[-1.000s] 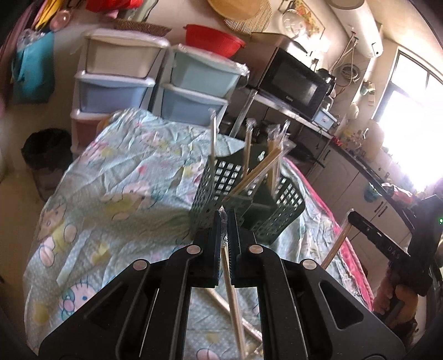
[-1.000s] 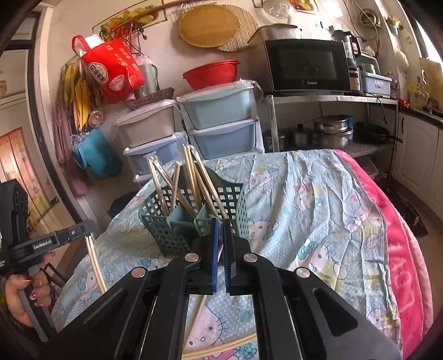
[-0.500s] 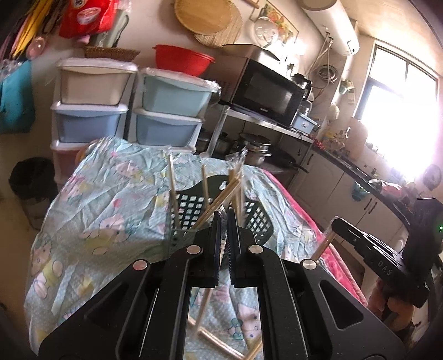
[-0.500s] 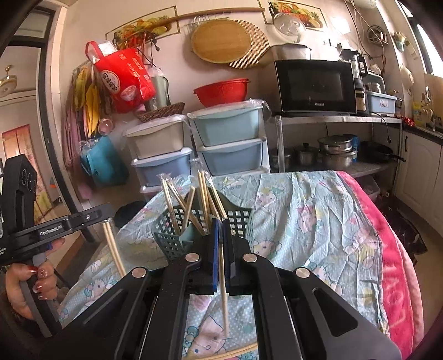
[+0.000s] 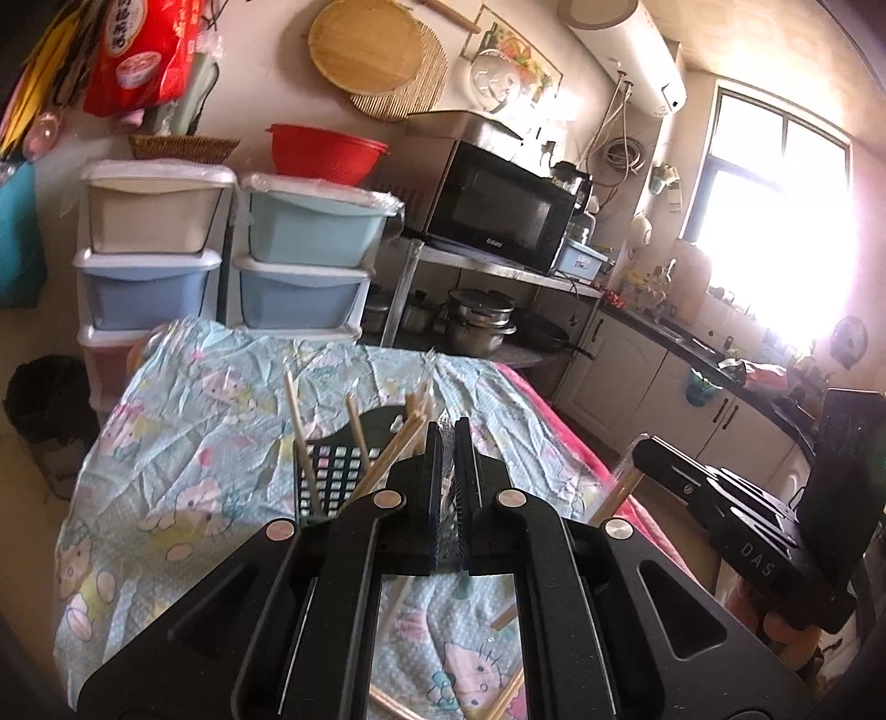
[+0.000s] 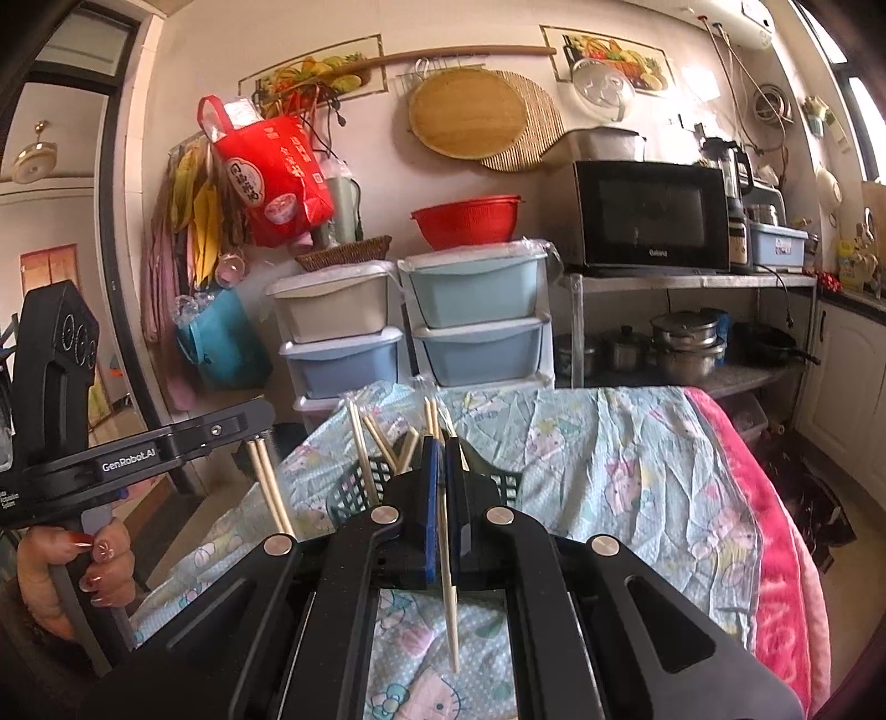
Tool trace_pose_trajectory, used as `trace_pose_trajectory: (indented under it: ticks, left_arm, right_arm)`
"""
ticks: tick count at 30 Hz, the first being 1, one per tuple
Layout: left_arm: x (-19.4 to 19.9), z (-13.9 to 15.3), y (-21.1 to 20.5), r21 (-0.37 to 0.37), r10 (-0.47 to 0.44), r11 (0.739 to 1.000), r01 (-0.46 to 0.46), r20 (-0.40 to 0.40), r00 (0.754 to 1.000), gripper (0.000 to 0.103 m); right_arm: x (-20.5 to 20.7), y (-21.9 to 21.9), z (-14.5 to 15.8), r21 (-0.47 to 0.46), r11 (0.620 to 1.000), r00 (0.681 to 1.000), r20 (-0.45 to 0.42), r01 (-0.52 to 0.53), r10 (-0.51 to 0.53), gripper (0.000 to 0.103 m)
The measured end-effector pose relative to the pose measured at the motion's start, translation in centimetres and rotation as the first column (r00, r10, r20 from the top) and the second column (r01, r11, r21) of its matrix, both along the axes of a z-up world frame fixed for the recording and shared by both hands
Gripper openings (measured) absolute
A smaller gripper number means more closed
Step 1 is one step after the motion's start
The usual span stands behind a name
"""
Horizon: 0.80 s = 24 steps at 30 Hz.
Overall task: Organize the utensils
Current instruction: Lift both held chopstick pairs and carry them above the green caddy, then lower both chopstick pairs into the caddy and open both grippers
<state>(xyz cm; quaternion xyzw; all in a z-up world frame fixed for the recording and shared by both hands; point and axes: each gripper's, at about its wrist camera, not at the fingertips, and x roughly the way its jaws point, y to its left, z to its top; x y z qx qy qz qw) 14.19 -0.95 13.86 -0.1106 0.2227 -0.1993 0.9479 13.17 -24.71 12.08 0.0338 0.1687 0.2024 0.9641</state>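
I am working in a lived-in home kitchen. A black microwave (image 6: 650, 213) sits on a steel rack, with steel pots (image 6: 686, 346) stacked on the shelf beneath. A round wooden board (image 6: 468, 113) and a woven mat hang on the wall beside fruit pictures. Stacked plastic drawer bins (image 6: 476, 321) carry a red colander (image 6: 468, 221). A red shopping bag (image 6: 271, 177) hangs from hooks. In my left view, white cabinets (image 5: 626, 365) run under a cluttered counter by a bright window (image 5: 775, 221); what looks like a water heater (image 5: 626, 52) is mounted high, though glare blurs it. The table wears a cartoon-print cloth (image 6: 609, 459).
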Motion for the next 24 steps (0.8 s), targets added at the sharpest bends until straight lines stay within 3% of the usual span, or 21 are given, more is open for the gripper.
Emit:
trace_pose_trajectory:
  ticks: [16, 24]
  left_arm:
    - [1.9, 5.4, -0.2, -0.026, 0.03, 0.999, -0.027, 0.113, 0.993, 0.002]
    - [3.1, 6.8, -0.4, -0.039, 0.021, 0.999, -0.016, 0.144, 0.989, 0.002]
  right_arm:
    - [1.4, 0.8, 4.4, 0.012, 1.0, 0.993, 0.119, -0.003, 0.001, 0.003]
    - [2.2, 0.3, 6.7, 0.031, 0.999, 0.983, 0.179, 0.022, -0.027, 0.003]
